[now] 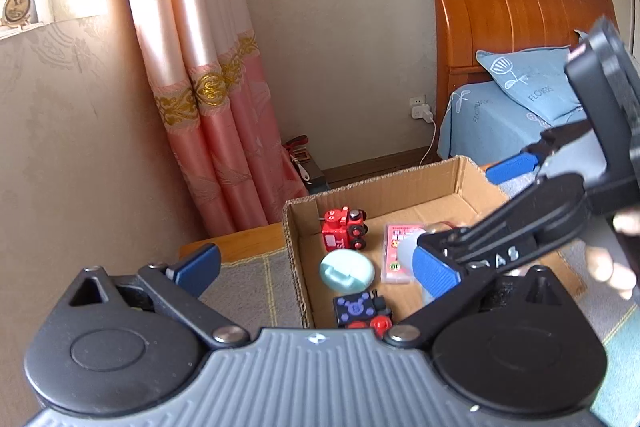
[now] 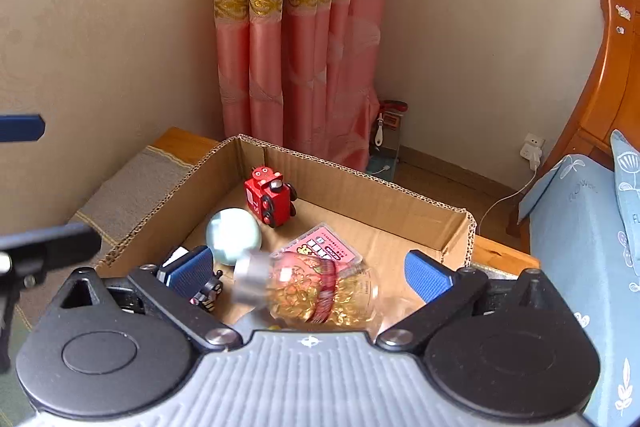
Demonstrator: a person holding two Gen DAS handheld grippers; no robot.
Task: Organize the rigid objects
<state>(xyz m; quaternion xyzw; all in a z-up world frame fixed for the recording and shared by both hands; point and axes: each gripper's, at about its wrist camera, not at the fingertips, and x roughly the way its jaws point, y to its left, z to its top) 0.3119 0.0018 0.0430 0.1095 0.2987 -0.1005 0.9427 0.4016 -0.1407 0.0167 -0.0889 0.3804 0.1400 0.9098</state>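
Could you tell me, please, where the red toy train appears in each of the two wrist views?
Left wrist view: the red toy train sits centre frame, in the cardboard box's far left corner.
Right wrist view: the red toy train sits left of centre, near the box's back wall.
Shared landmark: the round pale green case, just in front of the train.

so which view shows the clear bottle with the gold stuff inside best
The right wrist view: the clear bottle lies on its side, motion-blurred, between the open right hand-held gripper pads, silver cap and red label visible. In the left wrist view only a bit of its pale cap peeks out behind the right hand-held gripper's fingers.
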